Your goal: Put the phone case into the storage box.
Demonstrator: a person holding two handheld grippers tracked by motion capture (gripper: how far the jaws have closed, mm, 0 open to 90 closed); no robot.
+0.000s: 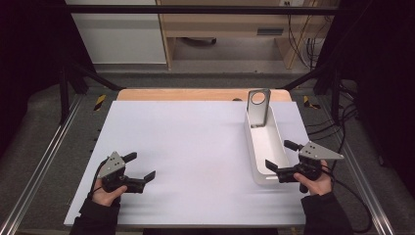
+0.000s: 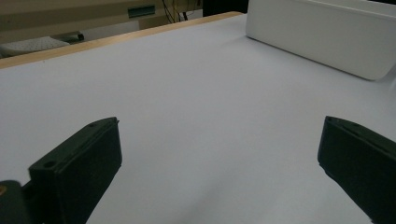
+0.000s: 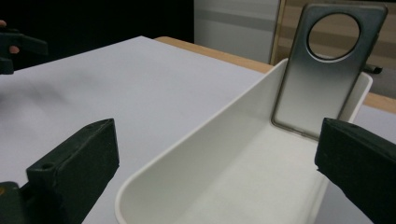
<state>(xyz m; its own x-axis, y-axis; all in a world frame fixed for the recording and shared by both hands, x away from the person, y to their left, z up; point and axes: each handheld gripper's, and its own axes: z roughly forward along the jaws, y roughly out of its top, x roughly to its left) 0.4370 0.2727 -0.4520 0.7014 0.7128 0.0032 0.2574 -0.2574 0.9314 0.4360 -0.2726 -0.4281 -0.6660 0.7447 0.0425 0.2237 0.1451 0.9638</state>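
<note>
A long white tray [image 1: 254,155] lies on the white table sheet [image 1: 186,147] at the right, running front to back. A grey metal plate with a round hole [image 1: 258,108] leans upright against the tray's far end; the right gripper view has it at the top [image 3: 322,70]. My right gripper [image 1: 282,155] is open at the tray's near end, its jaws on either side of the tray's end wall [image 3: 154,177]. My left gripper [image 1: 141,165] is open over bare sheet at the front left, holding nothing. The tray's side [image 2: 317,32] appears far off in the left gripper view.
A wooden table edge [image 1: 195,94] runs along the back of the sheet. Black frame bars and aluminium rails [image 1: 39,166] flank the table. Cables [image 1: 337,122] hang at the right. A cabinet and wooden shelving stand behind.
</note>
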